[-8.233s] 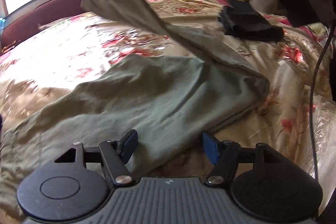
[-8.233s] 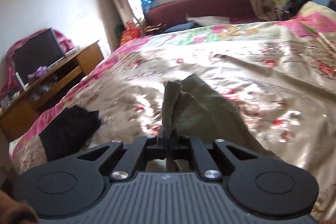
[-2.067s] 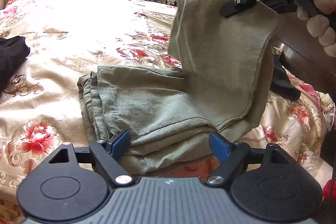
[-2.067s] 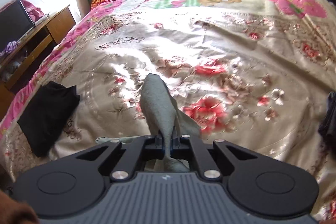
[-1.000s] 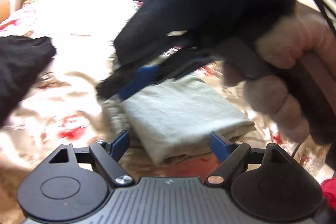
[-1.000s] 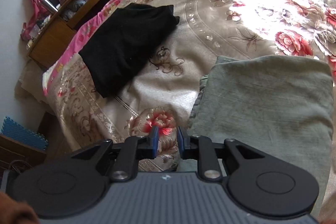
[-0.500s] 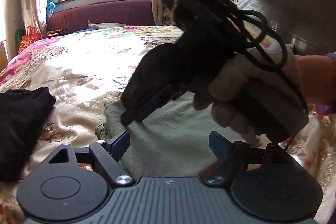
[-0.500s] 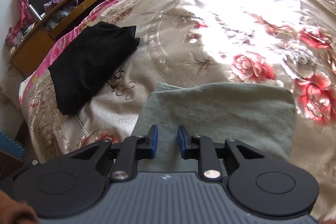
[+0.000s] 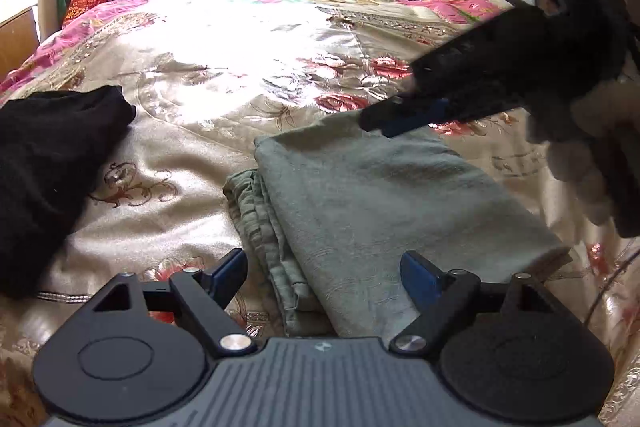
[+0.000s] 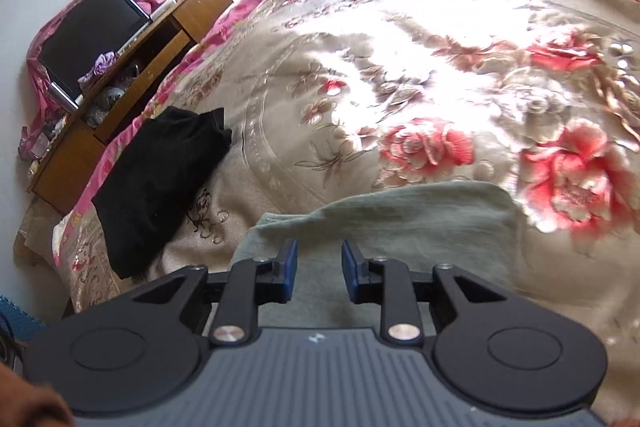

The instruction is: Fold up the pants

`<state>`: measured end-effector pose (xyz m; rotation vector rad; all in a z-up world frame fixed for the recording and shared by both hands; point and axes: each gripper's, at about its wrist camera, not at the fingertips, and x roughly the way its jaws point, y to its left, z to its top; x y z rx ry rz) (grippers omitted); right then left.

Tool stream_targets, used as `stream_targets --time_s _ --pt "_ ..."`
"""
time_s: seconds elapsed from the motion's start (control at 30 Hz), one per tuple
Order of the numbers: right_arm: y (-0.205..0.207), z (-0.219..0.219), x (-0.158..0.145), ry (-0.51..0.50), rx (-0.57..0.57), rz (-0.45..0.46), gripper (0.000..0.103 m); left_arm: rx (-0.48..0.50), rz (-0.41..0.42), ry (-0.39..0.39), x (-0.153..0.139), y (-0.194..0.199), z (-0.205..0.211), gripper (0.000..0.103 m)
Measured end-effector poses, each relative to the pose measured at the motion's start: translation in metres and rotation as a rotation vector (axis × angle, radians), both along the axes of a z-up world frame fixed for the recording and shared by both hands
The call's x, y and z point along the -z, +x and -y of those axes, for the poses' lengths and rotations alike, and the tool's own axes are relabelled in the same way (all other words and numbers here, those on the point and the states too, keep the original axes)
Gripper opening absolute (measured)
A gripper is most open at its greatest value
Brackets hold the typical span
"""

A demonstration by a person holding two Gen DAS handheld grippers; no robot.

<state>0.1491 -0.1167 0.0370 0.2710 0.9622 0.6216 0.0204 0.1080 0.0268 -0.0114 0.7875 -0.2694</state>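
Pants lie folded mid-frame; right gripper, jaws opening and empty, should lift clear; left gripper stays spread.

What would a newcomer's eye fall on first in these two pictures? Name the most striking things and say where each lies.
First, the folded green pants, lying in a neat stack on the shiny floral bedspread just ahead of the open left tool. The right tool reaches in over their far edge, its jaws opening with nothing between them. A black garment lies apart near the bed's edge.
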Motion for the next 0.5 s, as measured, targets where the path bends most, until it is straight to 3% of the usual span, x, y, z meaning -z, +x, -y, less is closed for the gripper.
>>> stream_targets --time_s 0.1,0.23,0.37,0.5 --pt "-0.029 0.032 0.001 -0.024 0.043 0.018 0.032 0.004 0.022 0.027 -0.004 0.002 0.009 0.097" --pt "-0.056 0.055 0.022 -0.079 0.101 -0.01 0.035 -0.011 -0.013 0.159 0.016 0.016 0.021 0.099" --pt "-0.075 0.081 0.028 0.062 0.175 -0.049 0.036 -0.042 -0.033 0.18 0.011 0.02 0.014 0.101" --pt "-0.089 0.085 0.031 0.089 0.196 -0.038 0.038 -0.102 -0.014 0.262 -0.001 0.017 0.01 0.101"
